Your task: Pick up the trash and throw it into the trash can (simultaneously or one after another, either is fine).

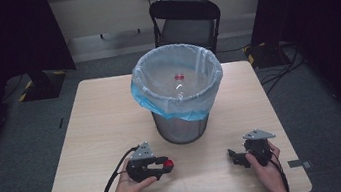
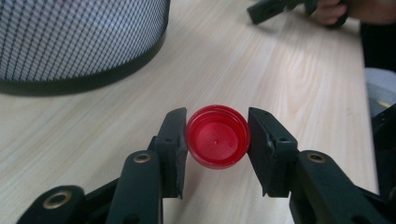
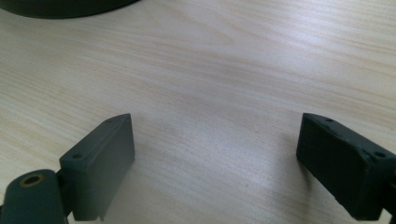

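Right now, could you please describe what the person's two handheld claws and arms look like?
Both are black, each with a grey three-cornered plate on top. The left claw trails a black cable that loops over the table; its jaws have flat black pads, with brass-coloured pivot rivets further back. The right claw shows the same blocky pads with small screw holes. The forearms are bare; no sleeves show.

A wastebasket (image 1: 179,95) stands on the table (image 1: 101,121), toward its far middle, with a bag (image 1: 157,85) lining it and folded over its rim. Behind the table stands a chair (image 1: 185,20). Near the table's front edge, the left gripper (image 1: 161,168) lies left of centre with a bottle cap (image 1: 168,165) between its jaws; the right gripper (image 1: 237,157) sits well apart to the right.
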`<state>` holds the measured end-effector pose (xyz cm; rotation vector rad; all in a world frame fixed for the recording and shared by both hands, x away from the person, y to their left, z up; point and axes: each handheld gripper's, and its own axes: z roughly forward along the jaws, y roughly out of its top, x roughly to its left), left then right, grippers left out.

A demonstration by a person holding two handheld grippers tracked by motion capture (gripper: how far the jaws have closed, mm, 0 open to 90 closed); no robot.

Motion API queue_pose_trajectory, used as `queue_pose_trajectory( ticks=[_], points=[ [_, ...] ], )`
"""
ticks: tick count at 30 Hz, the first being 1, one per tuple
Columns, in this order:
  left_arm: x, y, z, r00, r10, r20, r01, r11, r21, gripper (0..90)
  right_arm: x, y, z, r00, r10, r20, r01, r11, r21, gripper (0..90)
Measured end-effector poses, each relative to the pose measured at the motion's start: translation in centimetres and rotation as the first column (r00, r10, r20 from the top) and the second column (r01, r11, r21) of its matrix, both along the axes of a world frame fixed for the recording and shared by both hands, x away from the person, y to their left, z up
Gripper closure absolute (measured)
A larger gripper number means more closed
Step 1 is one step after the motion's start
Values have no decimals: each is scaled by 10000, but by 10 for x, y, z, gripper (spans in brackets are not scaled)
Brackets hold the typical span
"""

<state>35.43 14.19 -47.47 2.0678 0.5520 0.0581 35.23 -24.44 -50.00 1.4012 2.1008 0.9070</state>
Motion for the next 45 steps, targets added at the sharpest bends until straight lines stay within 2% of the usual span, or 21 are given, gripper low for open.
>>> queue_pose_trajectory(
  ticks=[4, 6, 10, 11, 13, 19, 25, 29, 31, 40, 41, 45],
  points=[
    [-2, 1, 6, 9999, -4, 153, 7, 9998, -220, 592, 0, 0, 0, 10000, -2, -3, 2, 10000, 3, 107],
    [-3, 3, 12, 9998, -6, 181, 15, 9988, -488, 591, 0, 0, 0, 10000, 0, -5, 0, 10000, 4, 107],
    [-3, 5, 17, 9997, 13, 255, 4, 9979, -647, 591, 0, 0, 0, 10000, 1, -1, -1, 10000, 2, 108],
    [-4, 7, 21, 9997, 38, 261, -14, 9960, -888, 592, 0, 0, 0, 10000, 0, -1, 0, 10000, 1, 107],
    [-4, 8, 22, 9996, 31, 275, -5, 9957, -930, 591, 0, 0, 0, 10000, 2, 0, -2, 10000, -3, 107],
    [-6, 12, 30, 9999, -3, 168, 28, 9895, -1448, 591, 0, 0, 0, 10000, 0, 0, 0, 10000, 0, 107],
    [-5, 15, 38, 9996, 34, 296, 15, 9866, -1630, 591, 0, 0, 0, 10000, -2, -1, 2, 10000, 1, 107],
    [-8, 15, 42, 9997, -83, 224, 120, 9848, -1732, 592, 0, 0, 0, 10000, 2, -2, -2, 10000, -2, 108],
    [-10, 13, 46, 9993, -178, 330, 232, 9852, -1696, 592, 0, 0, 0, 10000, 1, -4, -1, 10000, 3, 108],
    [-12, 13, 57, 9986, -201, 480, 294, 9791, -2014, 591, 0, 0, 0, 10000, -2, -3, 2, 10000, 1, 107],
    [-13, 12, 60, 9986, -204, 495, 307, 9758, -2166, 592, 0, 0, 0, 10000, -3, -2, 3, 10000, 3, 107],
    [-15, 12, 67, 9973, -283, 680, 424, 9754, -2163, 592, 0, 0, 0, 10000, -2, -1, 2, 10000, 1, 107]
  ],
)
